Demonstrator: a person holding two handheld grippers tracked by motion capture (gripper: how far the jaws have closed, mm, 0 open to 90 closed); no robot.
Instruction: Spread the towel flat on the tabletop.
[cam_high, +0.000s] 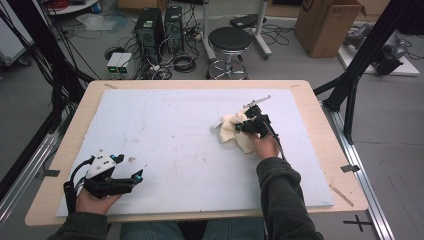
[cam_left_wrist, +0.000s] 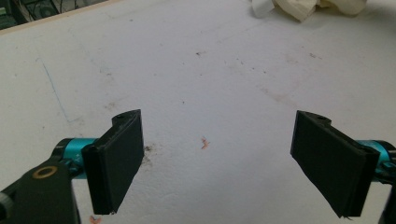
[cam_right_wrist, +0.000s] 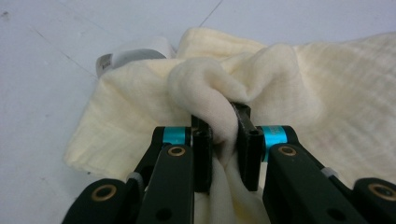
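Cloth (cam_right_wrist: 299, 88), cream-coloured and crumpled, lies on the white foam-covered surface (cam_high: 180, 150), right of centre and toward the far edge. Right gripper (cam_high: 248, 124) sits on the cloth's near side; in the right gripper view its fingers (cam_right_wrist: 201, 154) are clamped on a raised fold of the fabric, which bulges up between them. A white label (cam_right_wrist: 135, 53) shows at the cloth's far edge. Left gripper (cam_high: 127, 172) rests at the near left corner of the surface, well apart from the cloth. Its fingers (cam_left_wrist: 119, 158) stand wide apart with nothing between them, above bare surface marked with small stains.
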